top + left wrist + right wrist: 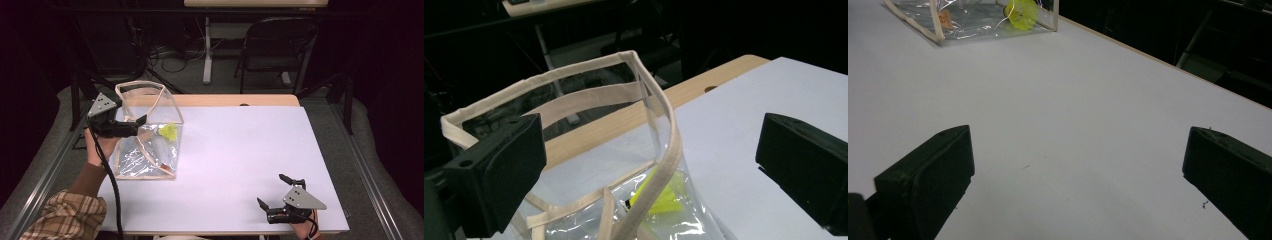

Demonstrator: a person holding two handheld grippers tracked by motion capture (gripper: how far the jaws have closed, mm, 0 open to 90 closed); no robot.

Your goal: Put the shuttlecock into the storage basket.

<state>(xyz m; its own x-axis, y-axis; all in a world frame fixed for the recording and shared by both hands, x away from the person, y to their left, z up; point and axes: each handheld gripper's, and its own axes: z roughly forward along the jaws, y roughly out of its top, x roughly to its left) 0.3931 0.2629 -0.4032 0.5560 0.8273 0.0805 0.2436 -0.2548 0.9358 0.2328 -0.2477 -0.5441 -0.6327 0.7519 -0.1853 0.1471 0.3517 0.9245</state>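
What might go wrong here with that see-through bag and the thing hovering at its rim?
The clear bag stands on its own, soft-walled; the left gripper, jaws open astride its cloth rim, could nudge it over or crumple it. Then the yellow item inside might slide out. The bag also sits near the table edge.

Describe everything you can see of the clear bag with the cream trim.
The clear bag is see-through plastic, crinkled and glossy, edged and seamed with cream fabric binding. It stands on the white table near its far left corner, mouth open and held in a rounded shape by the bound rim. Inside lie a yellow-green item and a small orange-brown piece. The left gripper is at its rim, jaws wide open, one on each side of the binding, with no pad seen pressing on it.
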